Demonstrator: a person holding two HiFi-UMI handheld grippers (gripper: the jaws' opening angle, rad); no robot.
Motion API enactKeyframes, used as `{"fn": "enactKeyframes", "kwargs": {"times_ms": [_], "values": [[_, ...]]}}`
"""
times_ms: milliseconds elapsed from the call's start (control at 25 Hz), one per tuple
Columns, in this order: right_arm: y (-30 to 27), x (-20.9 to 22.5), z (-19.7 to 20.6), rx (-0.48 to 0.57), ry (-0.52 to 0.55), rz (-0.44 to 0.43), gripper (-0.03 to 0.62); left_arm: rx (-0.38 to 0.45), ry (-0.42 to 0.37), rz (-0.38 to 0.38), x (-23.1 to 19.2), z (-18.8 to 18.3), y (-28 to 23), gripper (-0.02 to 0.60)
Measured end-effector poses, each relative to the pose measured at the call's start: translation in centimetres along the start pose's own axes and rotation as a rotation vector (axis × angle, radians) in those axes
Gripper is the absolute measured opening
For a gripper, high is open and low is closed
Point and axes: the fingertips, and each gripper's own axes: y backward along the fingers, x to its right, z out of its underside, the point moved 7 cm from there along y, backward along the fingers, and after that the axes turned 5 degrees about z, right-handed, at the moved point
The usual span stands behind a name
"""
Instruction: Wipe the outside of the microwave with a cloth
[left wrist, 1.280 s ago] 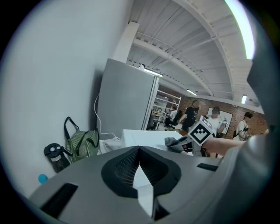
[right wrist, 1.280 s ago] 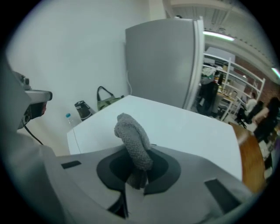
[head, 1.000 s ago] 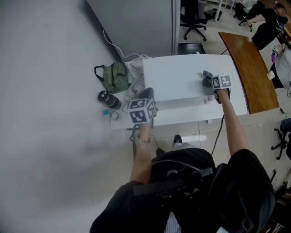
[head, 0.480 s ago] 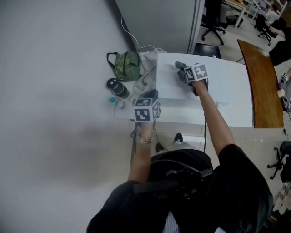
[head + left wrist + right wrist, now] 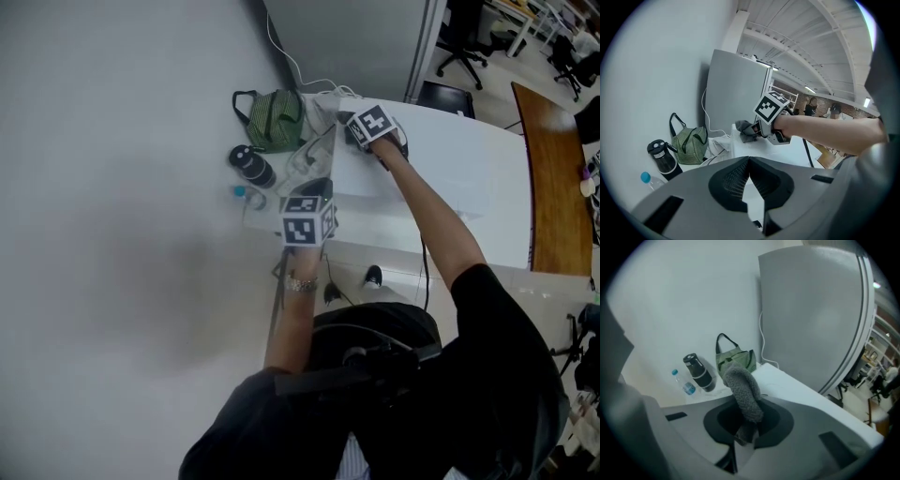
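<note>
Two grippers up. Left gripper [image 5: 749, 174]: fingers closed tip to tip, nothing between them, held near the front left corner of the microwave [image 5: 469, 164].

Ahead and to the left of the left fingertips, three containers stand on the table [image 5: 370, 248] beside the microwave:
- clear water bottle [image 5: 646, 178], blue cap on, nearest
- dark flask [image 5: 663, 159], lid on, just beyond it
- green striped bag [image 5: 689, 143], handles up, farthest

Bag contents not visible. Fill level of the bottle and the flask: can't tell. Crumpled white material [image 5: 720, 143] lies between the bag and the microwave.

Right gripper [image 5: 746, 430]: fingers clamped on the cloth [image 5: 743, 390]. It sits farther out than the left fingertips, over the microwave's top near its back left corner.

Cloth: grey, nubbly pile, bunched into a thick roll. It sticks out past the right fingertips and curls over at the free end. Whether that end touches the white top or hangs just above it: can't tell.

Microwave: plain white box with a flat top. Its left edge runs just left of the right fingers.

Beyond the right fingertips: the bag, then a white cable [image 5: 281, 47] running up the wall. A grey panel [image 5: 811, 310] stands behind the microwave, ahead and right of those fingers.
</note>
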Motion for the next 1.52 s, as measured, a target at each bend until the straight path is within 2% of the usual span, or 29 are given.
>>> {"fn": "enactKeyframes", "kwargs": {"times_ms": [80,160,360,480,640,880,960,1040,1200,1320,1400,1520], "values": [[0.4,3.3,1.3,-0.001,-0.031,0.069,0.037,-0.001,-0.006,0.016,0.4,-0.1,-0.8,0.003],[1.3,7.3,3.4,-0.003,-0.107,0.123,0.037,0.006,-0.017,0.035,1.1,-0.4,-1.5,0.003],[6.1,16.9,10.9,-0.011,-0.289,0.255,0.037,0.011,-0.048,0.094,3.1,-1.1,-2.6,0.003],[8.8,21.2,15.3,-0.019,-0.371,0.325,0.035,0.010,-0.056,0.118,3.6,-0.8,-2.8,0.003],[11.5,24.1,18.8,-0.045,-0.423,0.392,0.037,0.017,-0.058,0.129,3.9,-0.8,-2.1,0.003],[11.4,24.4,19.4,-0.059,-0.445,0.485,0.035,0.015,-0.060,0.119,2.9,-0.5,-0.9,0.003],[11.8,23.2,19.5,-0.067,-0.441,0.479,0.035,0.019,-0.064,0.126,3.0,-0.7,-0.2,0.003],[13.1,19.7,18.8,-0.019,-0.432,0.440,0.035,0.030,-0.072,0.136,3.4,-0.9,0.9,0.003],[16.7,7.0,17.3,0.179,-0.404,0.318,0.035,0.045,-0.095,0.150,4.1,-0.7,2.8,0.003],[18.1,-2.0,18.2,0.228,-0.384,0.237,0.035,0.039,-0.090,0.176,5.8,0.8,3.4,0.003],[18.1,-6.9,19.5,0.239,-0.387,0.198,0.036,0.023,-0.084,0.199,7.0,2.2,4.0,0.003],[19.3,-11.7,20.6,0.337,-0.407,0.137,0.037,0.009,-0.102,0.228,9.2,3.6,4.6,0.003]]}}
